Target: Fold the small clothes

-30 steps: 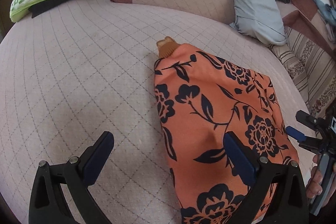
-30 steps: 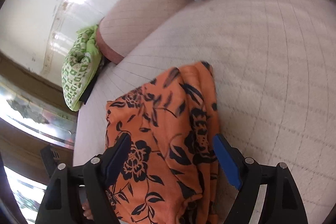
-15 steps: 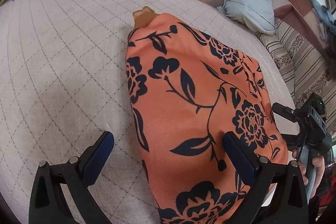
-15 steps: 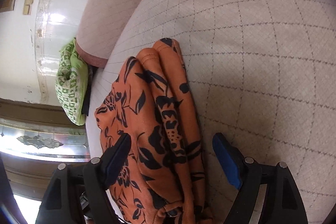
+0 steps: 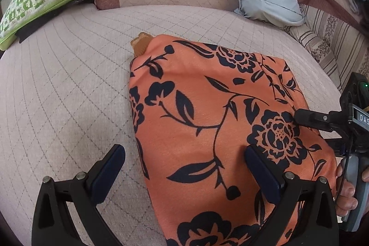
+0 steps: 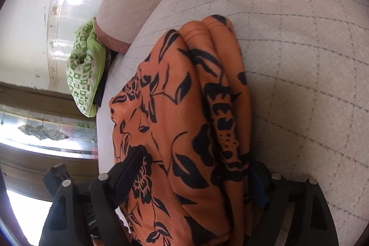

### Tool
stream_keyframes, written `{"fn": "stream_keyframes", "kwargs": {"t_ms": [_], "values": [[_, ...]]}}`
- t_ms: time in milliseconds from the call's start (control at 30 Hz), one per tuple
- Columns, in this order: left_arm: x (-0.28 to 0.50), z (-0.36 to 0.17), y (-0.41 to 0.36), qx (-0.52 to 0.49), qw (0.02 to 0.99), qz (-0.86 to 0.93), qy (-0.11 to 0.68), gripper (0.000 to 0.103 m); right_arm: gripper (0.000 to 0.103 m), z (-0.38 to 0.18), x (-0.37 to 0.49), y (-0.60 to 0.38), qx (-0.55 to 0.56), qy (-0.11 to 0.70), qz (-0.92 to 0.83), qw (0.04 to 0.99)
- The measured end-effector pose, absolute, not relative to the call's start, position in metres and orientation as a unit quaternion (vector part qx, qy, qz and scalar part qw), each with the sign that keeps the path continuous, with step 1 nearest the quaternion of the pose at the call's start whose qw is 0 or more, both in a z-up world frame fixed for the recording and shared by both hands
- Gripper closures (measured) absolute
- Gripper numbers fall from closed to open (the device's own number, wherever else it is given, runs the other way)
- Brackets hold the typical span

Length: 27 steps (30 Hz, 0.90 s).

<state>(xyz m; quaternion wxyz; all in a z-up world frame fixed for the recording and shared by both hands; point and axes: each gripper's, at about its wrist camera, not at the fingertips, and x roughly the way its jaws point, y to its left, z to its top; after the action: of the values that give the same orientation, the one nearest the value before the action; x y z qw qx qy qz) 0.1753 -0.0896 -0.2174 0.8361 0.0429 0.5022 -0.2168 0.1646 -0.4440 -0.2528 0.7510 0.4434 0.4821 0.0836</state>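
Right tongs (image 6: pixel 196 174) opening, apparently astride orange garment (image 6: pixel 184 107).

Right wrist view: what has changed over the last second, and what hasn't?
The right gripper dropped onto the orange floral garment, its open jaws now straddling the bunched folded edge without clamping. The left gripper stays open over the garment's near left edge; the garment lies unmoved on the bed.

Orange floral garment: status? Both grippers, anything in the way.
Left gripper open, straddling the garment's near left edge. Right gripper opening, folded edge between its jaws. Orange floral garment folded on quilted bedspread. Pillows beyond, nothing in the way.
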Motion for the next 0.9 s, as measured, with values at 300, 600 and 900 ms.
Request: {"fn": "stream_keyframes", "kwargs": {"t_ms": [300,600,900], "values": [[0.189,-0.224,-0.097,0.026,0.828,-0.223,0.513,0.000,0.016,-0.254,0.178,-0.429,0.430,0.481,0.101,0.757],[0.199,-0.231,-0.112,0.014,0.823,-0.238,0.515,0.001,0.031,-0.257,0.175,-0.431,0.445,0.470,0.086,0.757],[0.197,-0.225,-0.105,-0.006,0.831,-0.241,0.501,0.037,0.051,-0.245,0.175,-0.421,0.443,0.450,0.086,0.771]]}}
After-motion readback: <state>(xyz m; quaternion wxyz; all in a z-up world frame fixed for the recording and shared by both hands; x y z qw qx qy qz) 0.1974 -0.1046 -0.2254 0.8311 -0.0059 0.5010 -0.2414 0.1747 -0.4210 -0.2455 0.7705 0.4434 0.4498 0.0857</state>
